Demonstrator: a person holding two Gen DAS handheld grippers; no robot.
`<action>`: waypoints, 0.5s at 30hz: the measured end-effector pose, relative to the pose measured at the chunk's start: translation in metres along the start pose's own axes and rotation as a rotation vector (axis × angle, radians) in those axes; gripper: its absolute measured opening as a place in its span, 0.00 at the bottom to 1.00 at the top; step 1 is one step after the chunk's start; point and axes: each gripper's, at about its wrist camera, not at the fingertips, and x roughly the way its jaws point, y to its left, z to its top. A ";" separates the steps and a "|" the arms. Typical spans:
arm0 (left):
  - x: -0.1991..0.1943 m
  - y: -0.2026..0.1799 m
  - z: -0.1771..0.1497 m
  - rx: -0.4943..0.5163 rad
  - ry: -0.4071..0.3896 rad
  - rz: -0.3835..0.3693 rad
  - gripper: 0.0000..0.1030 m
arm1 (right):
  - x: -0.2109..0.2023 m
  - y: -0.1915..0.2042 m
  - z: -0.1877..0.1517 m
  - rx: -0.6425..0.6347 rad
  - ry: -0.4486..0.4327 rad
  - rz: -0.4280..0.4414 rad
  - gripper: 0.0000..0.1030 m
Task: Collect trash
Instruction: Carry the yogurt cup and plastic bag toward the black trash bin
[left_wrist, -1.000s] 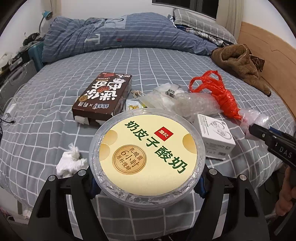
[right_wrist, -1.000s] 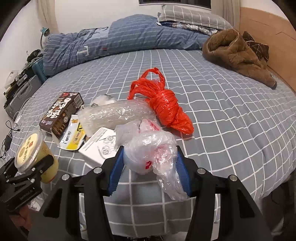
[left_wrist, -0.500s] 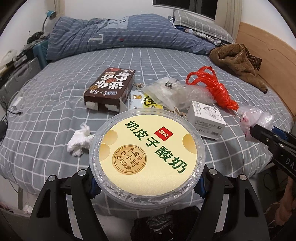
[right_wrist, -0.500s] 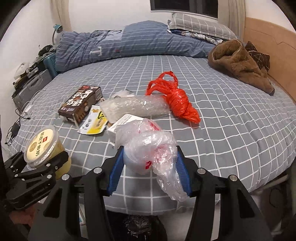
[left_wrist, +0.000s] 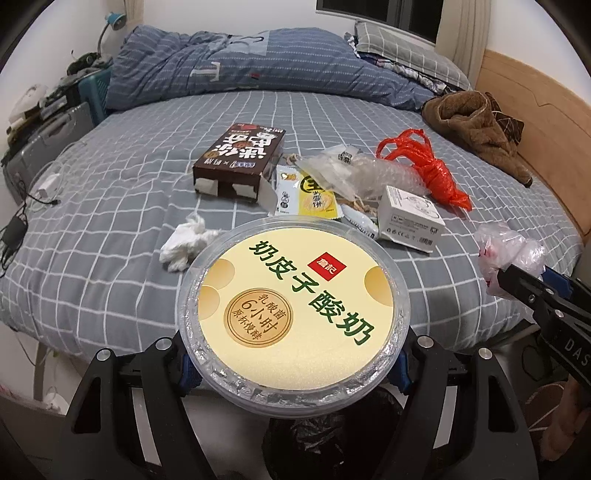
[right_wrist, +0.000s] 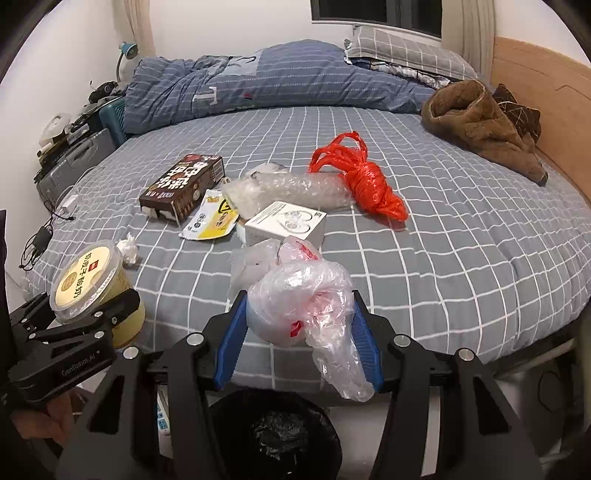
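Note:
My left gripper (left_wrist: 293, 363) is shut on a round yogurt cup (left_wrist: 293, 314) with a cream lid; the same cup (right_wrist: 90, 284) shows at lower left in the right wrist view. My right gripper (right_wrist: 299, 343) is shut on a crumpled clear plastic bag (right_wrist: 303, 295) with red print; that bag (left_wrist: 508, 254) sits at the right edge of the left wrist view. Both grippers hang off the bed's near edge, above a bin lined with a black bag (right_wrist: 280, 435). Still on the bed lie a brown carton (left_wrist: 242, 157), white tissue (left_wrist: 186, 242), yellow wrapper (left_wrist: 310, 194), bubble wrap (right_wrist: 295, 188), white box (right_wrist: 286, 225) and red bag (right_wrist: 364, 181).
The bed (right_wrist: 461, 258) carries a grey checked sheet, a rolled blue duvet (right_wrist: 258, 85) and a brown garment (right_wrist: 484, 122) at the far right. A wooden headboard (left_wrist: 543, 140) runs along the right. Cables and cluttered storage (right_wrist: 66, 155) stand left of the bed.
Both grippers have drawn back from the bed with the cup and the plastic bag still held; the bed edge, floor and black-lined bin have come into view below them.

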 end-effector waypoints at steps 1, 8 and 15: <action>-0.002 0.000 -0.001 -0.002 0.002 0.000 0.71 | -0.002 0.001 -0.002 -0.004 0.001 0.000 0.50; -0.032 0.004 -0.009 -0.016 -0.006 0.001 0.71 | -0.022 0.014 -0.009 -0.022 -0.004 0.002 0.50; -0.052 0.014 -0.024 -0.038 0.006 0.020 0.71 | -0.039 0.029 -0.021 -0.029 0.010 0.016 0.50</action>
